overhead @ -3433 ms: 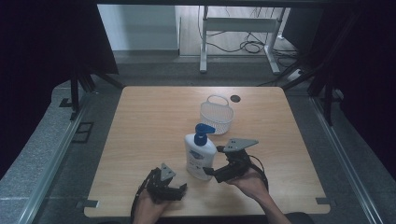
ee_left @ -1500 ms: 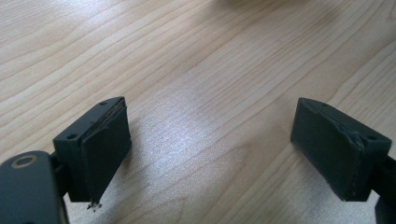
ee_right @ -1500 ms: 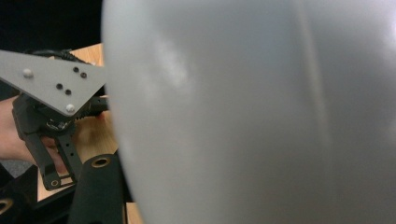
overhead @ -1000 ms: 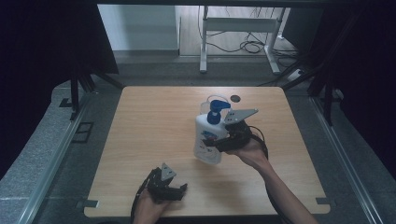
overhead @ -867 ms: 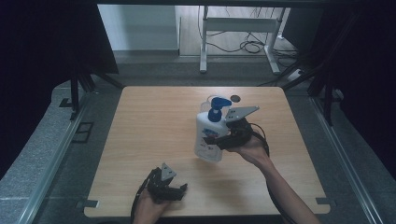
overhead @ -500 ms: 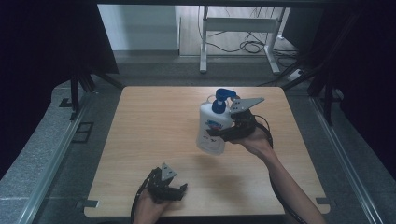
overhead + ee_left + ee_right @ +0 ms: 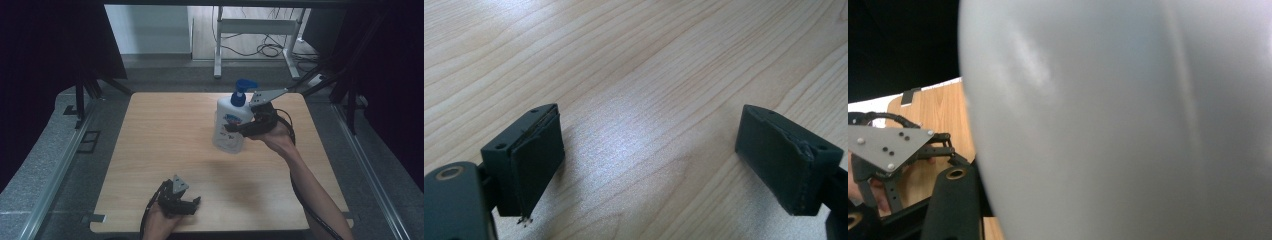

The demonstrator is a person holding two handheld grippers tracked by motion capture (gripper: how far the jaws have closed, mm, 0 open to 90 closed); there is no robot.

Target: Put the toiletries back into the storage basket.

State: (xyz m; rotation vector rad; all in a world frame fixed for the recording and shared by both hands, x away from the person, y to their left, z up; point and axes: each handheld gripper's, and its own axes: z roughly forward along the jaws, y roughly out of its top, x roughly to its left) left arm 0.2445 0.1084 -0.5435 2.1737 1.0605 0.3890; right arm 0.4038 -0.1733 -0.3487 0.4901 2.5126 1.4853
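Wood counter (image 7: 165, 135): bare around the bottle
White pump bottle with blue head (image 7: 231, 125): pinched by right gripper (image 7: 239, 129), lifted; label unreadable
Left gripper (image 7: 192, 202): spread, resting low on the counter

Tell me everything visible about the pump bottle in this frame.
The pump bottle is white, plastic-looking, with a blue pump head and a blue-and-red label on its front. It is roughly upright, leaning slightly, lifted clear of the wooden table toward the far right part. The right gripper is shut on its body from the side. In the right gripper view its smooth white wall looms close, blurred.
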